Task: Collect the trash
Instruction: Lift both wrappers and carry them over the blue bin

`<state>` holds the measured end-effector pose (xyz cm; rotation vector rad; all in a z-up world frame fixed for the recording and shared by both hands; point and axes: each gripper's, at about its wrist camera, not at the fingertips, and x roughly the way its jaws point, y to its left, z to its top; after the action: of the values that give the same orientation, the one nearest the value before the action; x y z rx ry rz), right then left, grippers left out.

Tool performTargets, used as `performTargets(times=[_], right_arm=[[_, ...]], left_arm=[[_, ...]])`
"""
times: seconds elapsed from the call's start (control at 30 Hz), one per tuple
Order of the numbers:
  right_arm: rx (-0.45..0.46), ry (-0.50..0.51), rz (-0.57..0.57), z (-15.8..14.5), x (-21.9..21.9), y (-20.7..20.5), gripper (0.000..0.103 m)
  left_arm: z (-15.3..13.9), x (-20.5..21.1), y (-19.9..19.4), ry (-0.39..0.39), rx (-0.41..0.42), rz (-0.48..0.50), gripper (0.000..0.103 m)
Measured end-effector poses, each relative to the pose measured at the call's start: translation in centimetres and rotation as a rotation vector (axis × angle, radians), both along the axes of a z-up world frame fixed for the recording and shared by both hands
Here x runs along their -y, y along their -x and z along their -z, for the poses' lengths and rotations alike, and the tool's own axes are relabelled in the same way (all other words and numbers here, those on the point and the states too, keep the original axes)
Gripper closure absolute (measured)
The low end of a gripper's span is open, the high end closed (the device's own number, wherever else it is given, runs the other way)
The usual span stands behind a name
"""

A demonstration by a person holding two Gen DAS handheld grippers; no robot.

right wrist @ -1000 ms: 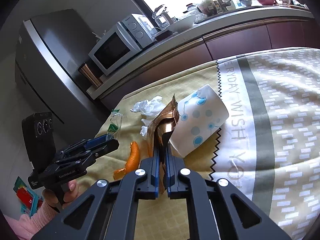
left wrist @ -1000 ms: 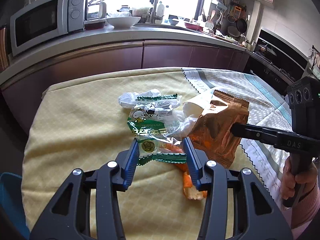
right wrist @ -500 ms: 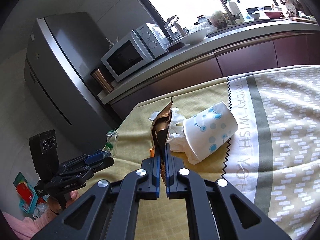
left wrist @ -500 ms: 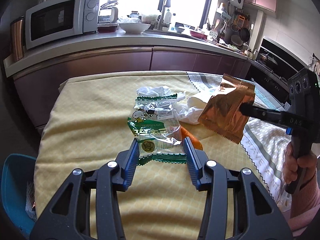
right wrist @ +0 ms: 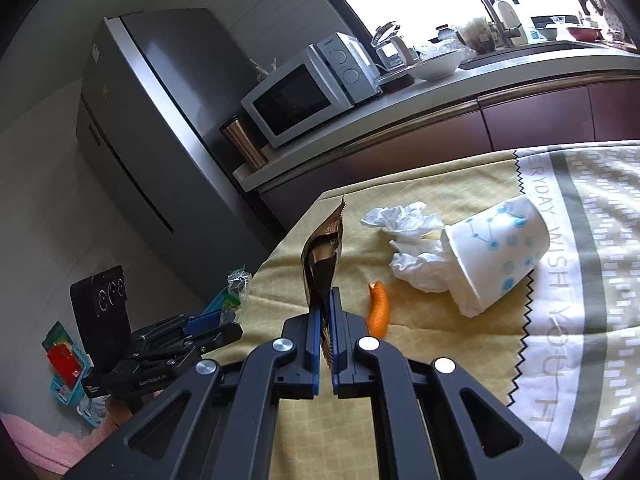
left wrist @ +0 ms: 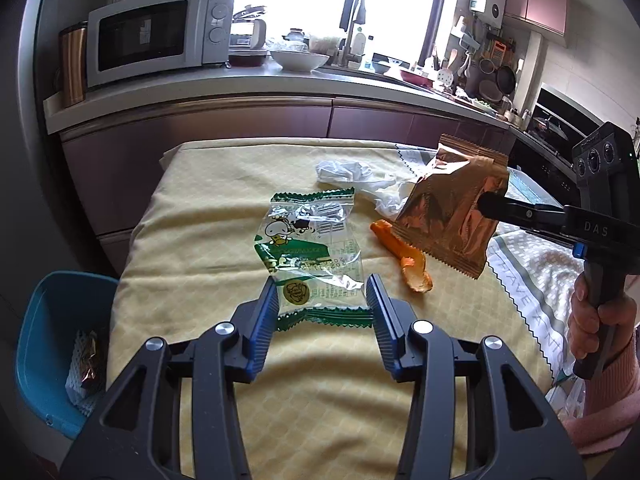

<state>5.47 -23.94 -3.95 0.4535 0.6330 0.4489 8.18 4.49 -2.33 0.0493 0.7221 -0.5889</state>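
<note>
The right hand-held gripper (right wrist: 327, 334) is clamped tight on a copper foil snack bag (left wrist: 452, 210) held above the tabletop (left wrist: 192, 216) – carry it level toward the blue bin (left wrist: 44, 328) at left – while the left hand-held gripper (left wrist: 322, 308), half open, grips a clear green-edged wrapper (left wrist: 310, 248).

Two wrappers (left wrist: 310, 256) (left wrist: 452, 216), one cup (right wrist: 496, 248), one peel (left wrist: 404, 256).

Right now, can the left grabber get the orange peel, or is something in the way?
Probably not yet. The left gripper is already clamped on the clear green wrapper. The orange peel lies bare on the tablecloth, but the brown bag in the right gripper hangs close beside it.
</note>
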Motion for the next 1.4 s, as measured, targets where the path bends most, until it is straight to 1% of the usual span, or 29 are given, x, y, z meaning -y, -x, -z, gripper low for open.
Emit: performTargets(times=[0.33, 0.93, 1.4], right_arm=[[-0.009, -0.004, -0.090, 0.1, -3.9, -0.9, 0.100], [-0.013, -0.001, -0.212, 0.0, -8.9, -2.2, 0.100], [-0.008, 0.016, -0.322, -0.4, -13.8, -4.7, 0.100]], left_arm=[[-0.2, -3.5, 1.0, 0.009, 0.007, -0.067, 0.059], [0.0, -8.9, 1.8, 0.012, 0.009, -0.191, 0.059], [-0.2, -12.9, 1.7, 0.003, 0.020, -0.280, 0.059]])
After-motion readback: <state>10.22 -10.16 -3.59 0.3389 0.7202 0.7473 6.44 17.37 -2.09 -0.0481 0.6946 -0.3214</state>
